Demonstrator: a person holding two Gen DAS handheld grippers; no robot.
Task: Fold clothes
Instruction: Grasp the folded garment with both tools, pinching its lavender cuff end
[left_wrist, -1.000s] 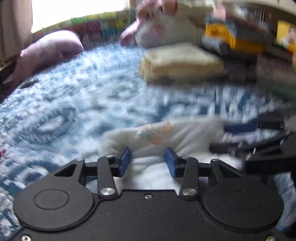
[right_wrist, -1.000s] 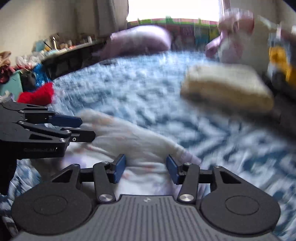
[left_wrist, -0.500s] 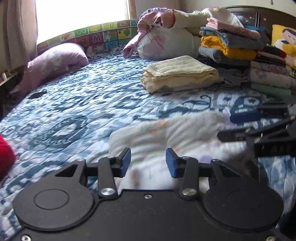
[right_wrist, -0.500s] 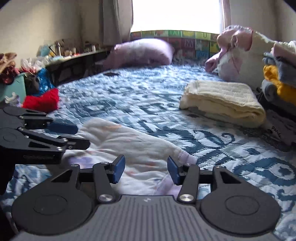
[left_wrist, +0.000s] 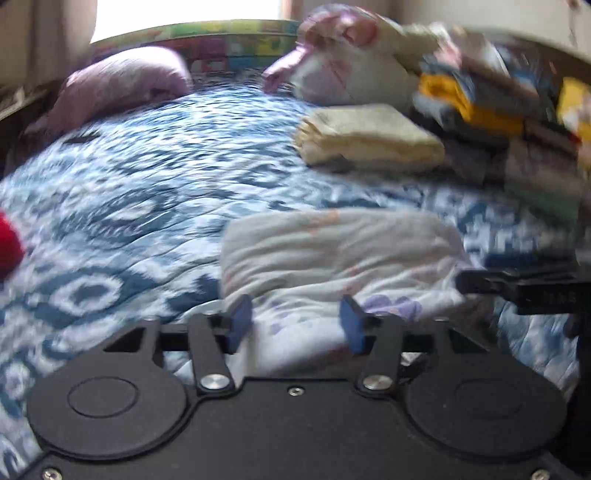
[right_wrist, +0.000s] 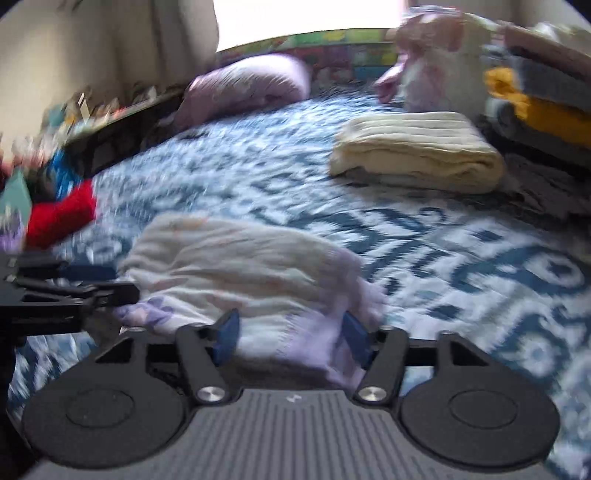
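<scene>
A small white garment with pale prints and lilac trim (left_wrist: 332, 254) lies folded on the blue patterned bedspread (left_wrist: 147, 192). My left gripper (left_wrist: 295, 326) is open, its blue fingers on either side of the garment's near edge. My right gripper (right_wrist: 290, 336) is open too, its fingers either side of the lilac edge of the same garment (right_wrist: 236, 266). Each gripper shows side-on in the other's view: the right one (left_wrist: 517, 284) at the garment's right end, the left one (right_wrist: 70, 288) at its left end. Both views are blurred.
A folded cream towel (left_wrist: 369, 136) lies further back. A stack of folded clothes (left_wrist: 498, 110) stands at the right. A pink pillow (left_wrist: 122, 85) and a pink-white bundle (left_wrist: 351, 62) lie at the far end. A red garment (right_wrist: 59, 214) lies at the left bed edge.
Both grippers stay open over the garment. Both views have shifted and blurred again, and the garment's far edge now lies a little further from the fingers.
</scene>
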